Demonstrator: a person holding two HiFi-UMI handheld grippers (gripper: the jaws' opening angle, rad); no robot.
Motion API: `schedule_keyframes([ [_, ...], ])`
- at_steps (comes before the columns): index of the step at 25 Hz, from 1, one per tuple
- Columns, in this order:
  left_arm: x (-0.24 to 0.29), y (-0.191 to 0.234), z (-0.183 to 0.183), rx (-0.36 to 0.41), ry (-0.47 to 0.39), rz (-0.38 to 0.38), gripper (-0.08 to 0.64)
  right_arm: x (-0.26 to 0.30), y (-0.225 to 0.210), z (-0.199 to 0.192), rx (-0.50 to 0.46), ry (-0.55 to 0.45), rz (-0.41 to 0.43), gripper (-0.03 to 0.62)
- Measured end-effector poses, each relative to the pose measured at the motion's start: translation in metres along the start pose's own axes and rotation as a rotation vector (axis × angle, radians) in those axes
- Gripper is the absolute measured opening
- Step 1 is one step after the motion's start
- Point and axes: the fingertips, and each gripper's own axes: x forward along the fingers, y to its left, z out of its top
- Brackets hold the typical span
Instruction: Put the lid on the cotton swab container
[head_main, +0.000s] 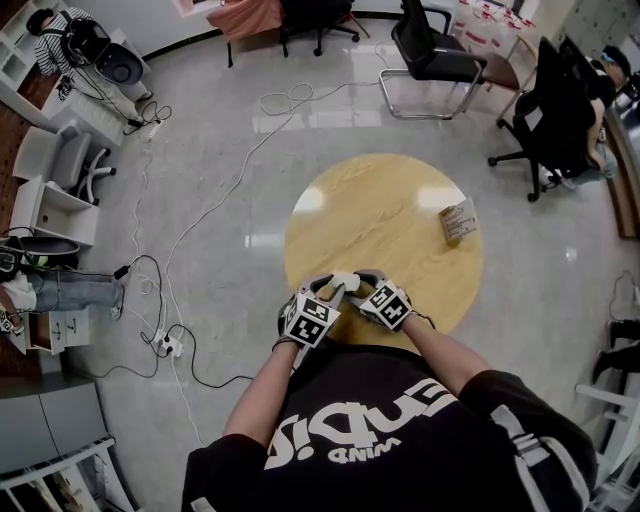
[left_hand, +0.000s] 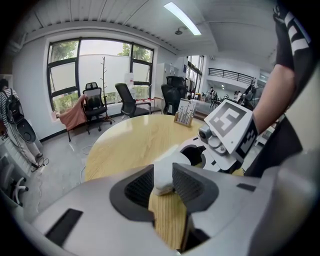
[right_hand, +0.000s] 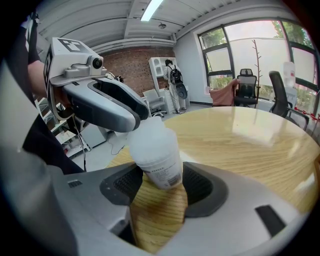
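The left gripper view shows the left claw (left_hand: 163, 186) pinching the white lid (left_hand: 165, 167), which the head view barely shows. The right gripper view shows the right claw (right_hand: 157, 184) clamped on the tilted cotton swab container (right_hand: 156, 150), with the left claw at its top. Only the head view shows both claws meeting at the near edge of the round counter (head_main: 400, 215).

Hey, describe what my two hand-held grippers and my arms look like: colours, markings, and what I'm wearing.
Your left hand-held gripper and right hand-held gripper both have smooth light-grey shells, with dark ribbed pads inside the jaws. Each carries a white cube with black square markers. You wear a black short-sleeved T-shirt with white print and white sleeve stripes.
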Motion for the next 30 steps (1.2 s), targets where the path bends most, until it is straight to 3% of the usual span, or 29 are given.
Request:
schedule_keyframes([
  [18,0.000,0.002,-0.001,-0.019,-0.015,-0.015,0.123,-0.025,0.003,0.000,0.025,-0.016,0.016,0.247],
  [24,-0.026,0.012,0.022,-0.065,-0.123,0.045,0.109,-0.070,0.000,0.023,0.076,-0.129,0.004,0.244],
  [30,-0.058,0.007,0.051,-0.063,-0.207,0.049,0.103,-0.124,0.010,0.071,0.050,-0.282,-0.030,0.210],
])
